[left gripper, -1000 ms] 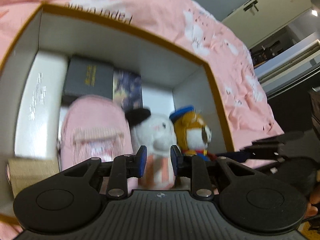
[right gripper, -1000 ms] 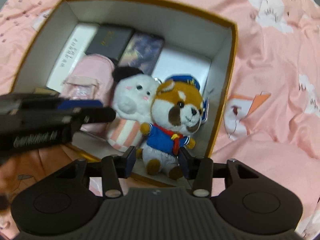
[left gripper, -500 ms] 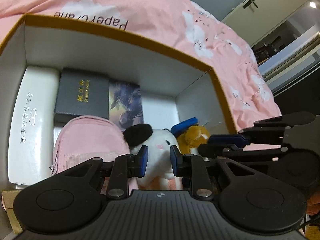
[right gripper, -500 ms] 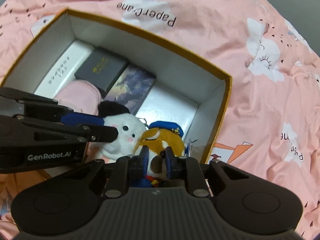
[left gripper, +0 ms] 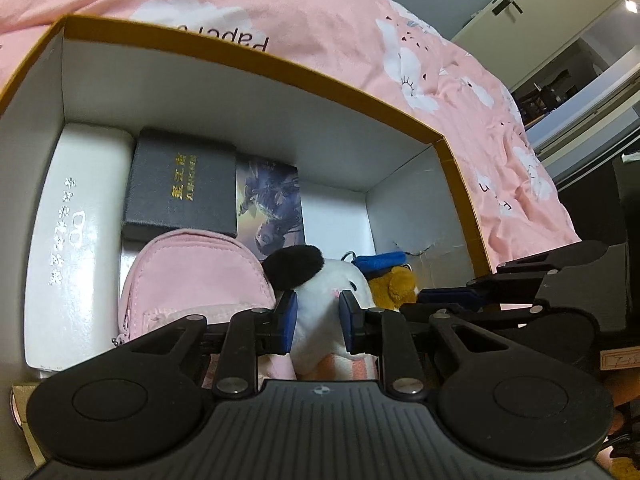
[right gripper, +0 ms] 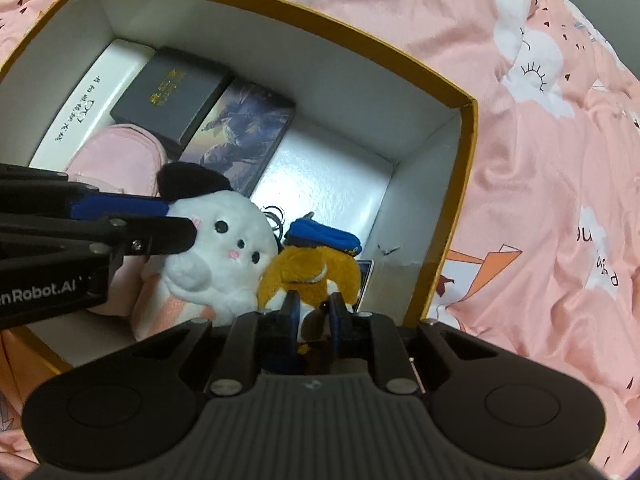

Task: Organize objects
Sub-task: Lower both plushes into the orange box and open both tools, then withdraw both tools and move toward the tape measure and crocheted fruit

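A white plush with a black ear [left gripper: 320, 300] [right gripper: 224, 248] stands in a gold-rimmed white box [left gripper: 256, 60] [right gripper: 466, 152]. My left gripper [left gripper: 316, 320] is shut on its body; it enters the right wrist view from the left [right gripper: 132, 220]. Beside it stands an orange plush with a blue cap [right gripper: 312, 264] [left gripper: 392, 284]. My right gripper [right gripper: 314, 316] is shut on the orange plush's face. The right gripper shows in the left wrist view at the right [left gripper: 500, 284].
In the box lie a pink pouch [left gripper: 192, 280] [right gripper: 116, 152], a long white case [left gripper: 76, 232] [right gripper: 96, 92], a black box with gold lettering [left gripper: 180, 188] [right gripper: 168, 96] and a picture-covered box [left gripper: 272, 204] [right gripper: 236, 136]. A pink bedsheet [right gripper: 540, 160] surrounds it.
Both grippers have closed in on the plushes. The right gripper shut on the orange plush, which now leans forward. The left gripper narrowed onto the white plush.
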`<state>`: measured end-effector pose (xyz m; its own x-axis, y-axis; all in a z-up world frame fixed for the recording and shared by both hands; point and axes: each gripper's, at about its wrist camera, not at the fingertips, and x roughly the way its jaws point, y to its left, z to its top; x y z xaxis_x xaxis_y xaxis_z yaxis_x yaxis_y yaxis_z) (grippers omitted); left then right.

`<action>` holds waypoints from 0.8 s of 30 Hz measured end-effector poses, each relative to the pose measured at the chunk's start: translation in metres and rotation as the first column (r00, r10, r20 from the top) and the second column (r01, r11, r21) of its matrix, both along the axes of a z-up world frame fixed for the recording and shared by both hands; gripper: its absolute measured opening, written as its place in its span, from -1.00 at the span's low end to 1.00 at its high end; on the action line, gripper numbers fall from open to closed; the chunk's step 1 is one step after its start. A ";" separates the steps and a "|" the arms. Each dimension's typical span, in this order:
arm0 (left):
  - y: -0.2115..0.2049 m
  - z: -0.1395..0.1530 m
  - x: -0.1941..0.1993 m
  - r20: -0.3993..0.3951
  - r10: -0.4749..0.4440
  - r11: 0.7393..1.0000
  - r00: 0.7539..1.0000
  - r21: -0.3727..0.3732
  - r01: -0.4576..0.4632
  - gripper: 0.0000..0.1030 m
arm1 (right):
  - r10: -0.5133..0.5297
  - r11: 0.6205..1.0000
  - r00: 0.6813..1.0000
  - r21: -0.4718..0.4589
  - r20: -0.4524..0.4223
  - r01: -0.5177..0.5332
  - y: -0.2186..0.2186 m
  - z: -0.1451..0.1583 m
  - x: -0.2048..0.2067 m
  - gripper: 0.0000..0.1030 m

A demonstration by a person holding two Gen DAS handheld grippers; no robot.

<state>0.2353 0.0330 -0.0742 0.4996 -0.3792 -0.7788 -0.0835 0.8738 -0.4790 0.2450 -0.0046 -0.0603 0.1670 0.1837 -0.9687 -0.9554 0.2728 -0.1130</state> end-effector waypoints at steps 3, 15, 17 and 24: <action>0.000 0.003 -0.003 0.015 0.004 1.000 1.000 0.003 -0.004 -0.50 | -0.009 1.000 1.000 0.015 0.004 0.009 -0.003 0.003 -0.002 -0.67; -0.022 0.054 -0.057 0.238 -0.094 0.986 0.967 0.159 0.057 -0.50 | -0.097 0.969 0.988 0.237 0.119 0.066 -0.048 0.039 -0.039 -0.61; -0.027 0.064 -0.069 0.262 -0.121 0.978 0.957 0.196 0.070 -0.50 | -0.123 0.952 0.986 0.293 0.114 0.085 -0.062 0.049 -0.048 -0.56; -0.038 0.082 -0.103 0.292 -0.191 0.959 0.937 0.258 0.115 -0.50 | -0.205 0.855 0.975 0.501 0.084 0.137 -0.116 0.077 -0.089 -0.29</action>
<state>0.1321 -0.0051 0.0076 0.6811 -0.2967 -0.6694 0.1799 0.9540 -0.2398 0.1565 -0.1206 0.0167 0.3573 0.5848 -0.7282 -0.8746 0.4831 -0.0412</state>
